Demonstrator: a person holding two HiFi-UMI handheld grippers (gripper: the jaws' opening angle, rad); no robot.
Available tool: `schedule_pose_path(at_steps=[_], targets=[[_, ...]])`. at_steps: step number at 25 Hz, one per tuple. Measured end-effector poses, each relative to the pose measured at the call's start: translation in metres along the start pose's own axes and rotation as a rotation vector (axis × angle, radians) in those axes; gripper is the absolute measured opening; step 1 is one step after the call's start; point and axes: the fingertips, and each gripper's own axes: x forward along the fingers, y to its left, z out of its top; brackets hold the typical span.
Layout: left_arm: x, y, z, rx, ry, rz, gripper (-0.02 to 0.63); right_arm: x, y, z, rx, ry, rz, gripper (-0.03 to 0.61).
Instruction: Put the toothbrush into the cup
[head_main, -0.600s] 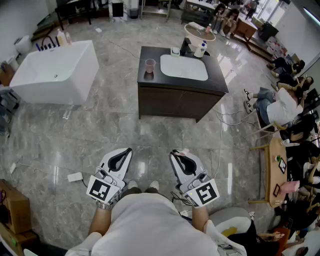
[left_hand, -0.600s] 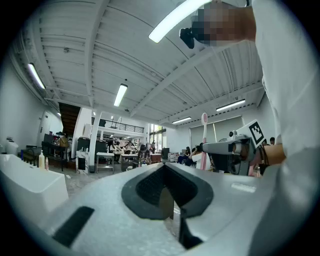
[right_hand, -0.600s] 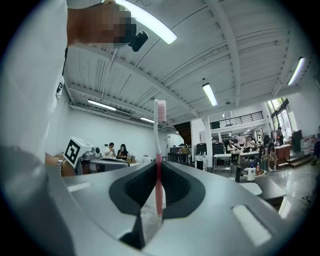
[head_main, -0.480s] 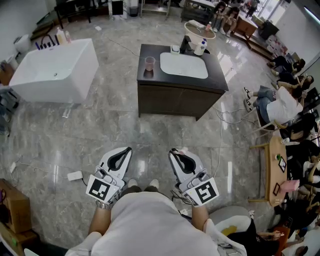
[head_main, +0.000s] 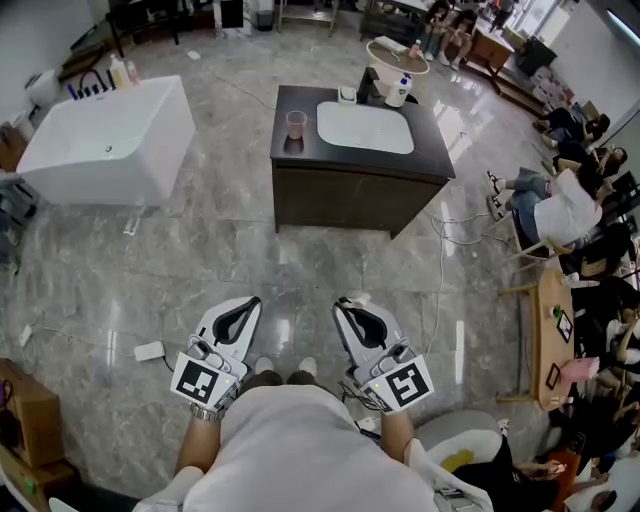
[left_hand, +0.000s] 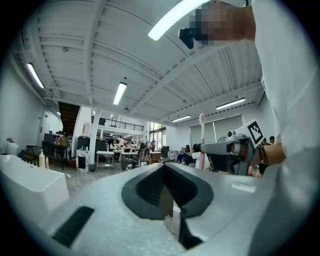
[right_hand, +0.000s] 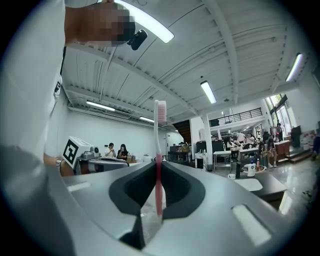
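Observation:
A pink translucent cup (head_main: 296, 124) stands on the left end of a dark vanity counter (head_main: 430, 160), far ahead of me across the floor. A pink-and-white toothbrush (right_hand: 159, 150) stands upright, and my right gripper (right_hand: 159, 200) is shut on its handle. In the head view that gripper (head_main: 345, 305) is held low in front of my body. My left gripper (head_main: 243, 308) is beside it, jaws shut with nothing between them (left_hand: 170, 200). The left gripper view shows the toothbrush (left_hand: 202, 140) rising from the right gripper.
A white basin (head_main: 365, 127) is set in the vanity, with a soap bottle (head_main: 399, 90) behind it. A white bathtub (head_main: 110, 140) stands at the left. People sit at the right (head_main: 560, 210) by a round table (head_main: 555, 330). A cardboard box (head_main: 25, 420) is at the lower left.
Both grippers keep the same pose and grip. The head view has shifted slightly, so the vanity sits a little higher and further left.

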Motion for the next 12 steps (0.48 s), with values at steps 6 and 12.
schedule_pose_path(at_steps=[6, 12], targets=[[-0.003, -0.008, -0.002, -0.007, 0.000, 0.029, -0.002, -0.004, -0.002, -0.001, 0.008, -0.001, 0.014, 0.040], [-0.002, -0.008, -0.003, 0.003, 0.005, 0.063, -0.002, -0.004, -0.011, 0.002, -0.026, -0.004, 0.027, 0.041]])
